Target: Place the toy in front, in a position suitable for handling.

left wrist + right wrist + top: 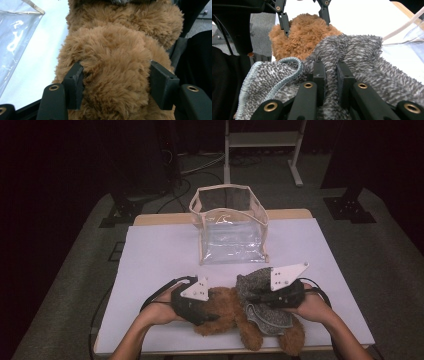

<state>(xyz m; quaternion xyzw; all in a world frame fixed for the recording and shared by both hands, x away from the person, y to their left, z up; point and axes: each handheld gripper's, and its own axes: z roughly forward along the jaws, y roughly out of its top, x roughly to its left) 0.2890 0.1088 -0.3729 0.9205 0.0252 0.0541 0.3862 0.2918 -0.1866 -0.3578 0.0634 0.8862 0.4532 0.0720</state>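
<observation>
A brown plush teddy bear lies at the near edge of a white-covered table, partly draped in a grey knitted garment. The left gripper clamps the bear's furry body between its two black jaws, while the right gripper pinches a fold of the grey garment, jaws nearly together. The person's forearms come in from the near side. Farther back on the table, apart from the toy, stands a clear plastic bag with cream trim, its top open.
</observation>
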